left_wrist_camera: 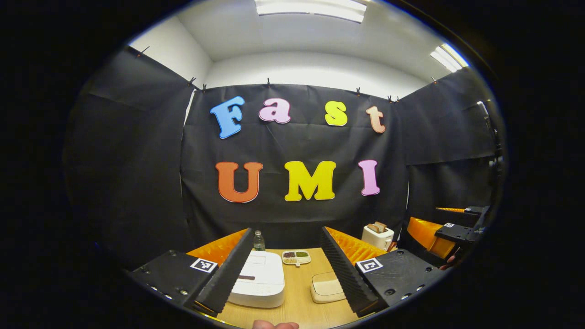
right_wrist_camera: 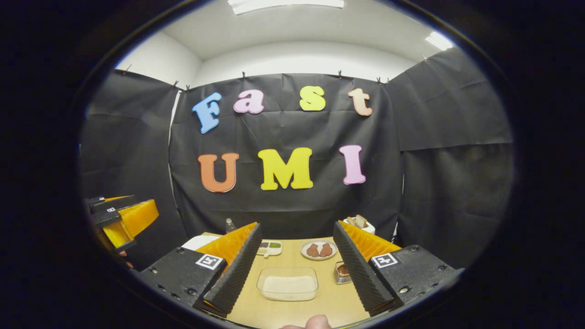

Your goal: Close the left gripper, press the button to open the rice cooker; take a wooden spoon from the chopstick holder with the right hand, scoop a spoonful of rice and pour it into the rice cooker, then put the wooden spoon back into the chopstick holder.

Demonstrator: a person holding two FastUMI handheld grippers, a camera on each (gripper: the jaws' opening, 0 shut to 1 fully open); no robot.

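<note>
Lying between left gripper (left_wrist_camera: 288,269) open jaws, closed rice cooker (left_wrist_camera: 257,279)

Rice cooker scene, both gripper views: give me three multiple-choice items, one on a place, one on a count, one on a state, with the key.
1. In the left gripper view, where does the rice cooker lie?
A. by the left finger
B. behind the toaster
C. on the round plate

2. How many brown pieces lie on the round plate in the right gripper view?
A. one
B. two
C. four

3. How is the rice cooker's lid?
A. open
B. off
C. down

Key: 1 A, the white cooker sits by the left gripper's left finger, on the table. 2 B, two pieces lie side by side. 3 C, the lid lies flat; both the left gripper and the right gripper hang open above the table.
</note>
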